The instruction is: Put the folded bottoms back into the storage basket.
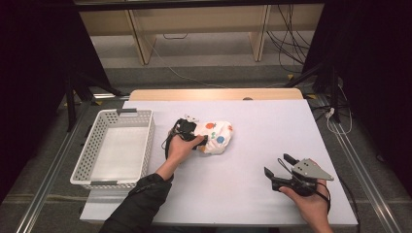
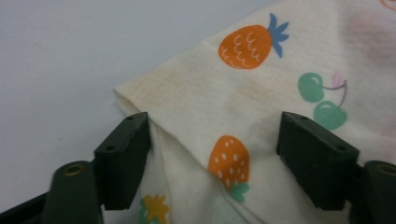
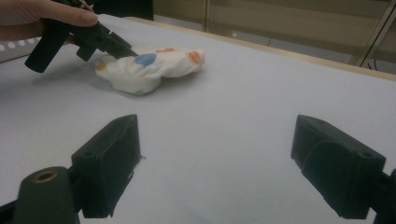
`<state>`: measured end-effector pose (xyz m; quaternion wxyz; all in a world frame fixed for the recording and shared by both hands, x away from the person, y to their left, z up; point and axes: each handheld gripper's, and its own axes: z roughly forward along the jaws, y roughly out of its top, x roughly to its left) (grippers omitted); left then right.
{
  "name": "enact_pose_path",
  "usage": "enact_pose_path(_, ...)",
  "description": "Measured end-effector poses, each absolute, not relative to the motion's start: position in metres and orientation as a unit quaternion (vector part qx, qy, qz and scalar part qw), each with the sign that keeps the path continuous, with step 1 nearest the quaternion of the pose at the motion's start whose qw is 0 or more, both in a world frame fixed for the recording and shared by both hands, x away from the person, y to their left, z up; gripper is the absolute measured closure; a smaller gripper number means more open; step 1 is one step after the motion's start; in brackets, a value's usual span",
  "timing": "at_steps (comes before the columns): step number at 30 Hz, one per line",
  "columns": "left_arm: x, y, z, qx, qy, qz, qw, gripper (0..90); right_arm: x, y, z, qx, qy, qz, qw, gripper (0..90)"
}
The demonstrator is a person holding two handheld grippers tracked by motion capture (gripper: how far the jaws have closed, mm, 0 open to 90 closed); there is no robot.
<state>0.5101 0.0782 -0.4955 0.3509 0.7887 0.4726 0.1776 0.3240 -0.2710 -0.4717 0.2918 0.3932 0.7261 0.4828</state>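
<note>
Fruit-print cloth [image 1: 216, 137], bunched at frame centre on the surface [image 1: 252, 165], looks soft, light, floppy; left tool [image 2: 212, 140] straddles its folded corner, unclamped, best pinch point; right tool [image 3: 219, 163] wide, empty.

A pale counter [image 1: 252, 145] carries two things. A white perforated basket [image 1: 115, 148] sits at its left edge. A bunched, fruit-printed white cloth [image 1: 216, 137] lies near the middle, just right of the basket, apart from it.
</note>
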Motion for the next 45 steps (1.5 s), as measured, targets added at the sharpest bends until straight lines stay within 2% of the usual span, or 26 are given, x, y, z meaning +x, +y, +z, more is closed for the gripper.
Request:
enact_pose_path(4,0.505,0.073,-0.496,0.782,0.472,0.181,0.364,42.6,0.324,-0.27,-0.472,0.39,0.726,0.486,0.292,16.5)
enact_pose_path(8,0.502,0.07,-0.495,0.786,0.465,0.169,0.371,65.3,0.324,-0.27,-0.472,0.39,0.726,0.486,0.291,16.5)
enact_pose_path(9,0.501,0.069,-0.494,0.788,0.462,0.166,0.371,65.3,0.324,-0.27,-0.472,0.39,0.726,0.486,0.291,16.5)
enact_pose_path(11,0.499,0.066,-0.495,0.785,0.465,0.16,0.375,75.3,0.324,-0.271,-0.472,0.391,0.728,0.483,0.291,16.5)
enact_pose_path(13,0.498,0.065,-0.494,0.782,0.472,0.158,0.375,79.9,0.324,-0.271,-0.472,0.391,0.728,0.483,0.291,16.5)
enact_pose_path(20,0.497,0.068,-0.493,0.777,0.476,0.149,0.385,83.6,0.324,-0.271,-0.473,0.392,0.727,0.485,0.288,16.5)
enact_pose_path(32,0.471,0.086,-0.47,0.759,0.437,0.197,0.44,83.9,0.324,-0.272,-0.473,0.391,0.725,0.486,0.291,16.5)
enact_pose_path(45,0.445,0.095,-0.452,0.751,0.413,0.205,0.474,83.9,0.324,-0.274,-0.474,0.393,0.725,0.484,0.292,16.5)
